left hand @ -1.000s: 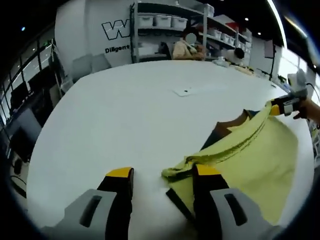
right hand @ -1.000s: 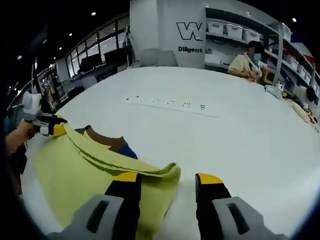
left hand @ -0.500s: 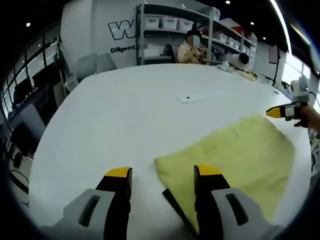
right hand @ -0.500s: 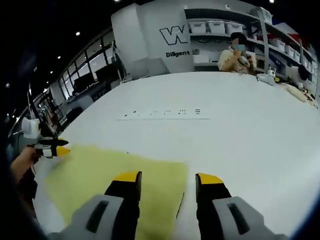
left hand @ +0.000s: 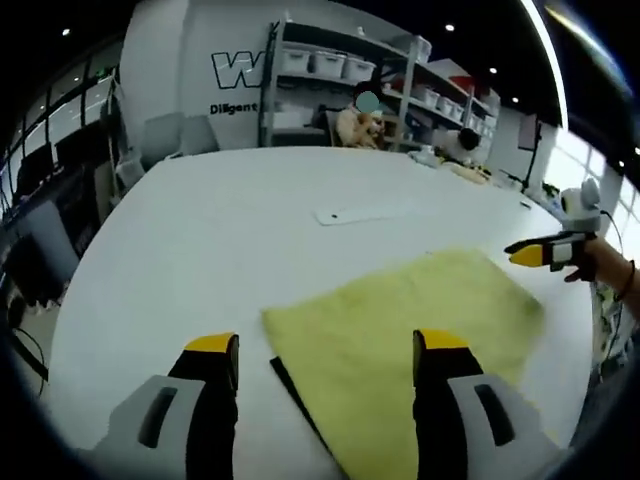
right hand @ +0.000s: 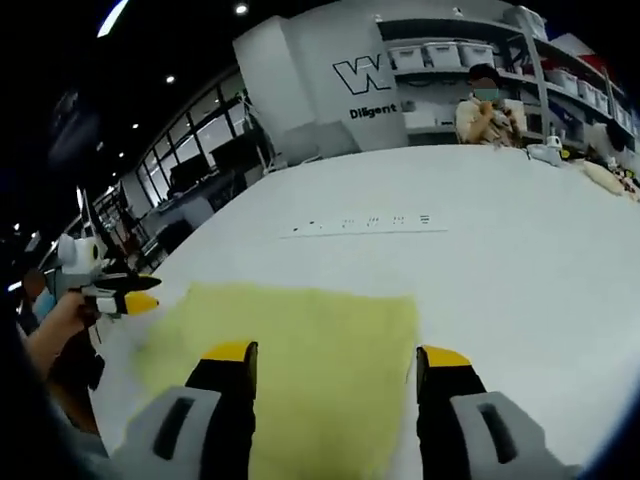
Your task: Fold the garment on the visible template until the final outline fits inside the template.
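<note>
On a wide white table [left hand: 200, 230], a yellow garment [left hand: 400, 320] lies spread flat — a rough rectangle with no hand or tool touching it. From the left gripper view, the left gripper [left hand: 325, 350] hovers over the cloth's near corner, its yellow-tipped jaws set well apart and holding nothing; a thin dark edge [left hand: 295, 395] peeks from under the cloth beside that corner (whether it belongs to the template cannot be told). Far right in the same view, the right gripper [left hand: 528, 255] sits in a person's hand [left hand: 590, 262] just off the garment's far corner, its tips close together, though whether they are fully closed cannot be told there.

From the right gripper view, the right gripper's own jaws stand wide apart and empty above the garment [right hand: 300, 350], whose far edge runs straight across the table [right hand: 500, 250]. At left, the left gripper [right hand: 135, 300] is held in a hand [right hand: 55, 330] near the cloth's corner. A strip with small dark marks [right hand: 365, 225] lies on the table beyond the garment, well apart from it. Shelves with white bins [left hand: 330, 65] and a seated person [right hand: 490, 115] fill the background — beside a wall with a large "W" logo [right hand: 365, 75].
</note>
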